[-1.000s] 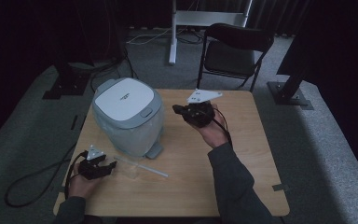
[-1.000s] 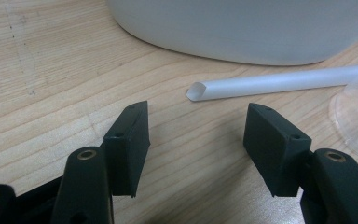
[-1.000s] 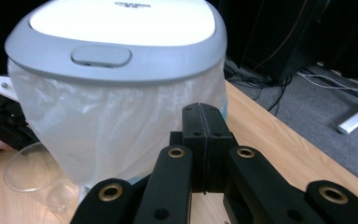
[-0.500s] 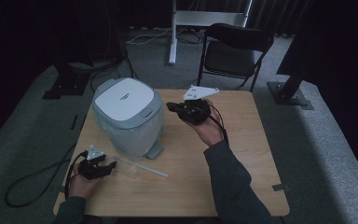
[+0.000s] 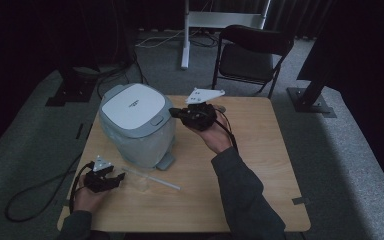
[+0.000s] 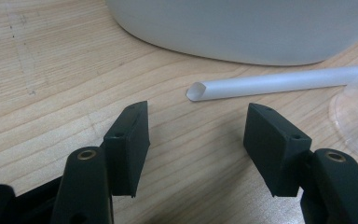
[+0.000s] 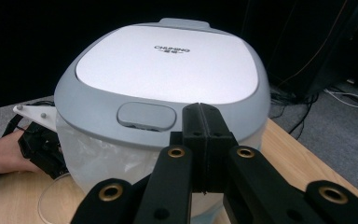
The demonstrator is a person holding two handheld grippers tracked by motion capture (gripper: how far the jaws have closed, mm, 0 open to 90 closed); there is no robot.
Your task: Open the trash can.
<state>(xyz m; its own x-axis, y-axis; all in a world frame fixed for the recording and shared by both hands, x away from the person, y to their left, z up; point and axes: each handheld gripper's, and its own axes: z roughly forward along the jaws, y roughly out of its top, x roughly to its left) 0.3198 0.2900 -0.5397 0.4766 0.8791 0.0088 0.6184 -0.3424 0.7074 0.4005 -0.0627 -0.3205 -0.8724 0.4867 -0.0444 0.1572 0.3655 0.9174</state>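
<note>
1. One white-and-grey plastic rice cooker (image 5: pixel 136 125) with a closed lid.
2. One translucent white plastic straw (image 6: pixel 279 82).
3. One clear round plastic lid (image 6: pixel 356 121).
4. Two black handheld grippers, left (image 5: pixel 114 179) and right (image 5: pixel 174 112).
5. One light wooden bench (image 5: pixel 260 165).
6. One black folding chair (image 5: pixel 252 55).

The rice cooker's (image 7: pixel 168 88) white lid reads "CHUMENG", with smaller, unreadable characters just beneath.

Right gripper (image 7: pixel 204 122), jaws pressed together, faces the rice cooker (image 7: pixel 163 79) lid button (image 7: pixel 146 116)
</note>
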